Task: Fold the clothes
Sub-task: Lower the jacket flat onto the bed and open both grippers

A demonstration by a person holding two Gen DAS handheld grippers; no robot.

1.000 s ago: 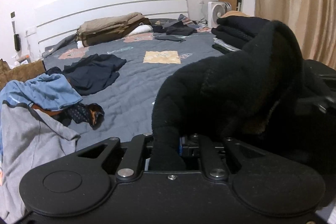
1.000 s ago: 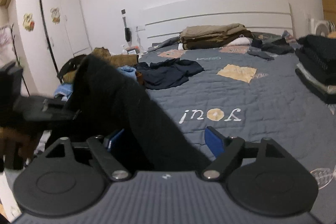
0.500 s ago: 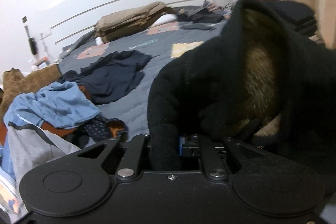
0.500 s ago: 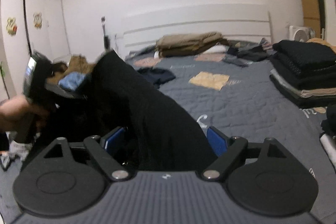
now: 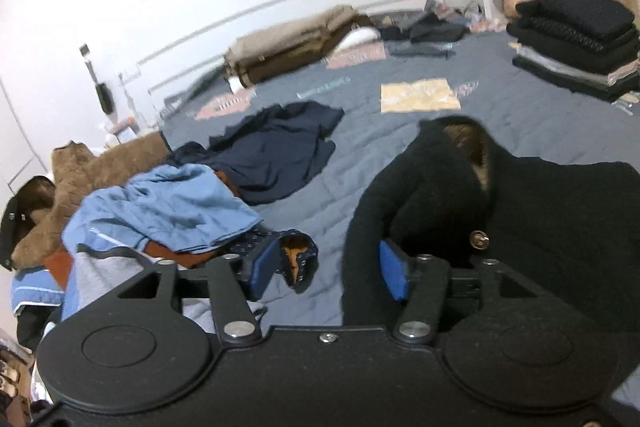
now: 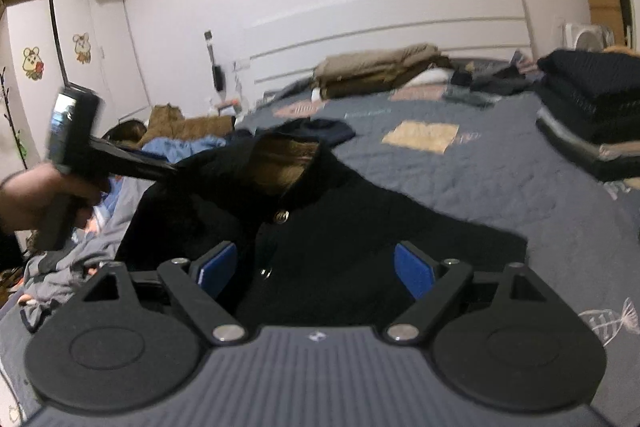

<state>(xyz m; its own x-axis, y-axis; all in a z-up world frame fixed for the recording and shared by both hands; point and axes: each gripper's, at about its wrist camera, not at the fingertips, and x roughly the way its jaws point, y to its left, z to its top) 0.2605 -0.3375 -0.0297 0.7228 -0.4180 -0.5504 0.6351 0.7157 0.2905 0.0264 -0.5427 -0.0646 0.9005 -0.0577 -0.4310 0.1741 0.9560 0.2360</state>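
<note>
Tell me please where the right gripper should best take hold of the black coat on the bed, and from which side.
Probably the near front edge of the black coat, beside the button line. The coat lies flat, collar away, and this thin edge already sits between the open fingers of the right gripper, so come low from the near side.

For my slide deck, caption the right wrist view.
Right gripper open over a black buttoned coat spread on the gray quilt.
</note>
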